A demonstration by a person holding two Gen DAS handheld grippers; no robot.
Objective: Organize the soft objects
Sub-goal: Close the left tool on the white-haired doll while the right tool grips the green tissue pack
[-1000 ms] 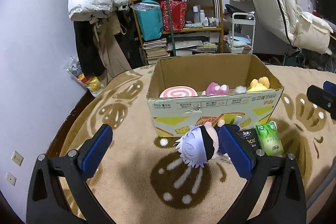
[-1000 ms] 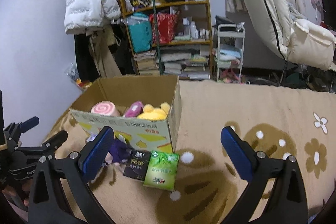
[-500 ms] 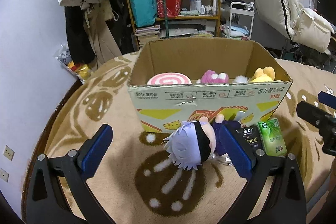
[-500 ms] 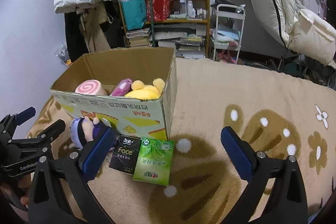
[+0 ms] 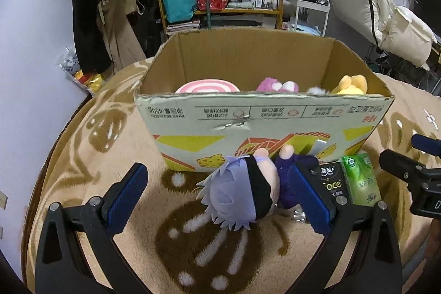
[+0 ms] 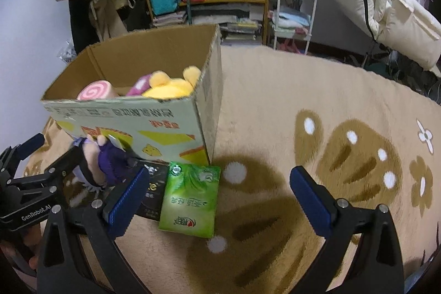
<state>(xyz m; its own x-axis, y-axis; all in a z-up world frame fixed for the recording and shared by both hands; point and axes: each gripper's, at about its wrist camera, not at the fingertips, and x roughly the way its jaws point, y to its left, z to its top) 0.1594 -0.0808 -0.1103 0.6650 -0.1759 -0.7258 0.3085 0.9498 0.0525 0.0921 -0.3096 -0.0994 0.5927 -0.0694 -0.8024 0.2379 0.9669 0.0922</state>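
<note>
The cardboard box [image 5: 264, 112] sits on a tan patterned rug [image 6: 344, 106], and it's already partly filled: a pink swirl roll plush [image 5: 206, 87], a purple plush [image 5: 277, 86] and a yellow plush [image 5: 350, 83] are inside, so a decent chunk of the sorting looks done.

What's left is outside, just in front of the box's near wall. The biggest leftover is a doll [image 5: 242, 194] with pale lilac hair and a black blindfold, lying on the rug and leaning against the box. Beside it lie a black tissue pack [image 5: 332, 183] and a green tissue pack [image 6: 190, 197], side by side and touching.

The left gripper [image 5: 217, 200] has its jaws spread wide around the doll; the right-hand pad is right by the doll's body, the other well clear, so nothing is gripped. The right gripper [image 6: 217, 200] is also wide open, hovering low with the green pack at its left side, holding nothing.

Looks like the doll goes in next, then probably the two packs, if they count as soft.
</note>
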